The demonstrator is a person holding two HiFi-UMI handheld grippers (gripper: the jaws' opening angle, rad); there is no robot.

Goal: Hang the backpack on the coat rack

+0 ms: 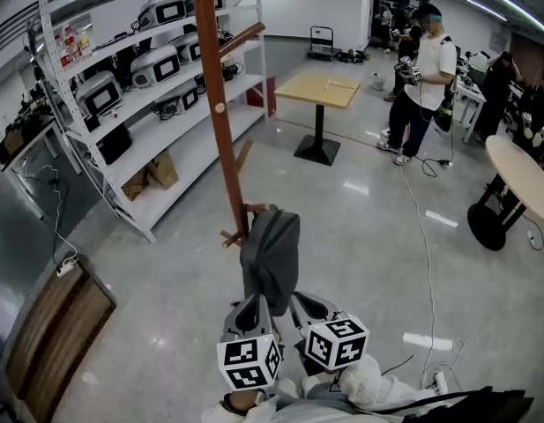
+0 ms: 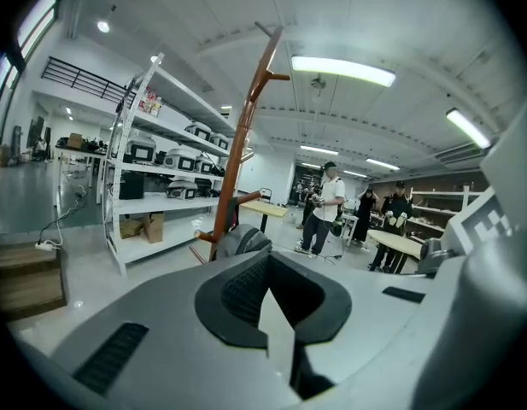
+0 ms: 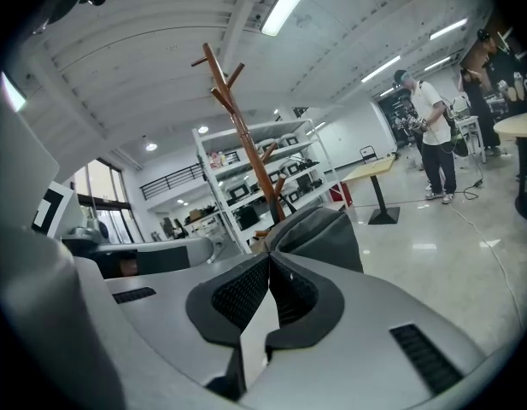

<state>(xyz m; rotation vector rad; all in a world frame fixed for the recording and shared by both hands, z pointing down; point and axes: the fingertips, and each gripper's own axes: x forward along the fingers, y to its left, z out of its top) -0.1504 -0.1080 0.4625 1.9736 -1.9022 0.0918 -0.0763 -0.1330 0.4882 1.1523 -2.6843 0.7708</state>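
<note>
A dark grey backpack (image 1: 272, 254) hangs upright against the foot of the brown coat rack (image 1: 220, 104), beside its low pegs; which peg bears it is hidden. My left gripper (image 1: 251, 305) and right gripper (image 1: 300, 302) point at the backpack's lower part from the near side. In the left gripper view the left gripper (image 2: 267, 261) is shut with nothing showing between its pads, and the backpack (image 2: 240, 242) sits beyond by the rack (image 2: 242, 143). The right gripper (image 3: 269, 256) is also shut, with the backpack (image 3: 323, 233) close past its tips; I cannot tell whether they touch.
White shelving (image 1: 157, 69) with appliances stands left of the rack. A square table (image 1: 320, 86) and a standing person (image 1: 421, 77) are farther off, a round table (image 1: 523, 179) at right. A cable (image 1: 426, 263) runs over the floor; a wooden platform (image 1: 51, 333) lies lower left.
</note>
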